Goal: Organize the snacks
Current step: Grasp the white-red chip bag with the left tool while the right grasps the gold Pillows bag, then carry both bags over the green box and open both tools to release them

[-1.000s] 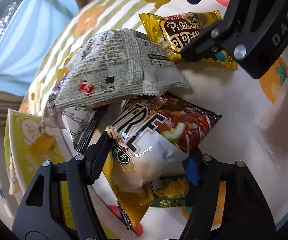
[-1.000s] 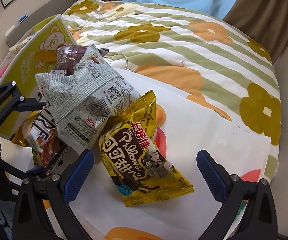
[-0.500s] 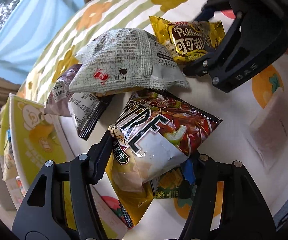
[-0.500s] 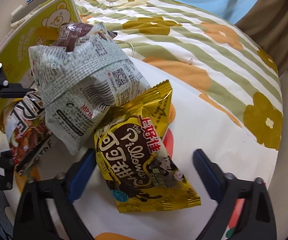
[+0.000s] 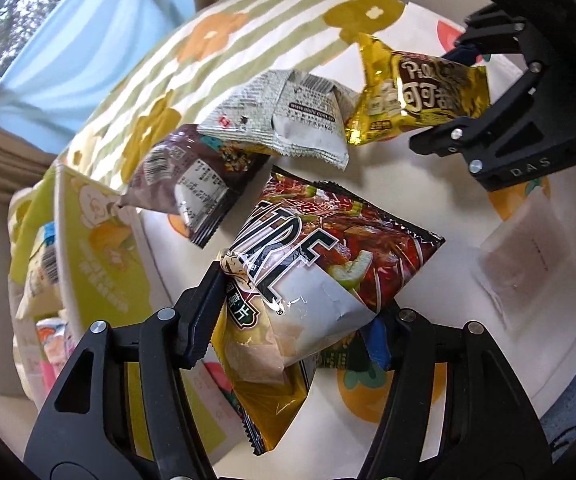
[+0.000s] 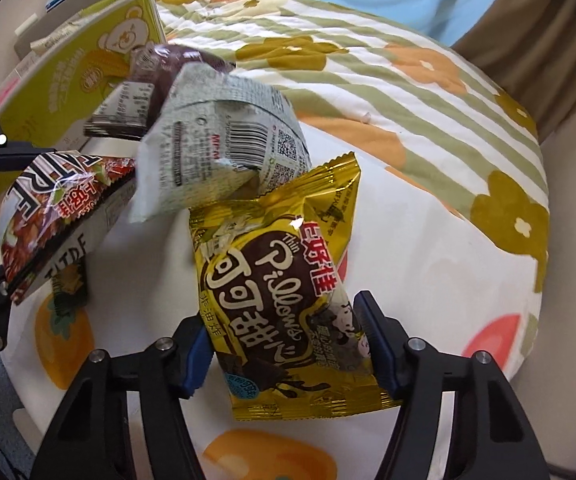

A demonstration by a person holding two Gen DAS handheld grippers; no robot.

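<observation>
Nearby, grey packet (image 6: 216,152) overlaps gold packet (image 6: 288,304).

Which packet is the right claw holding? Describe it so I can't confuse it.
On the white fruit-print cloth, find the right claw. Clamped in it is the gold Pillows packet. Unlike the grey-white packet touching its top, it is shiny gold with a brown panel.
</observation>
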